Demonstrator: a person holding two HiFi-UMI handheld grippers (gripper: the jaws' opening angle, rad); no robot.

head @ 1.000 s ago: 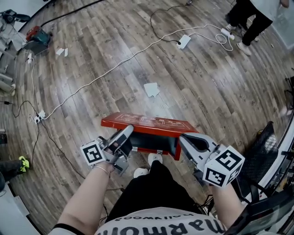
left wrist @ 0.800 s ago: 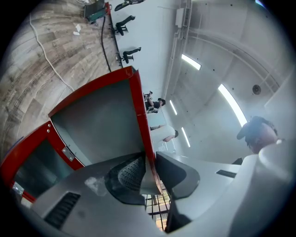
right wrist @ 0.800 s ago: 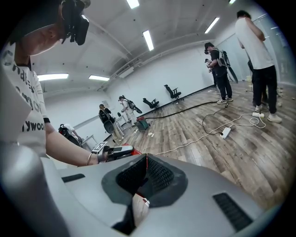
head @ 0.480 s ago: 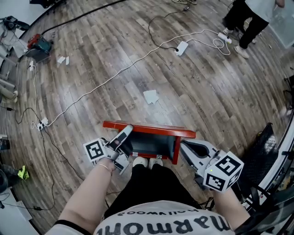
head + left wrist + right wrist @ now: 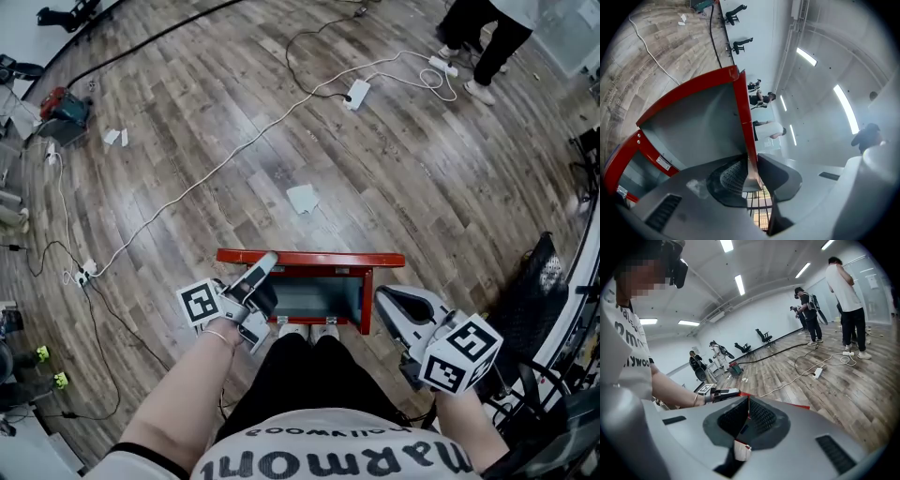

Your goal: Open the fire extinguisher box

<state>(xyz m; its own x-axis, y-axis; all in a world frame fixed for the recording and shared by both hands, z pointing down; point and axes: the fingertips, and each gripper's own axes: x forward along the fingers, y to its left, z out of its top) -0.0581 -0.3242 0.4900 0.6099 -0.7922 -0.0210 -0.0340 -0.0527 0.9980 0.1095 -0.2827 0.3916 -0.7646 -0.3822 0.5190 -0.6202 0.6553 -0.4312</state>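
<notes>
Red fire extinguisher box [image 5: 364, 300] sits on the wooden floor [image 5: 422, 187] right at the toes of the person's white shoes [image 5: 307, 330], its grey inside exposed. Its lid [image 5: 323, 258] stands raised and shows from the head view almost edge-on as a thin red strip. The left gripper [image 5: 265, 265] is at the lid's left end, and its jaws have just been closing with the lid's red edge [image 5: 740, 108] between them, the ribbed pads pinching it. The right gripper [image 5: 384, 300] hangs just beside the box's right wall, jaws together and holding nothing. A white cable [image 5: 234, 150] trails across the boards beyond.
</notes>
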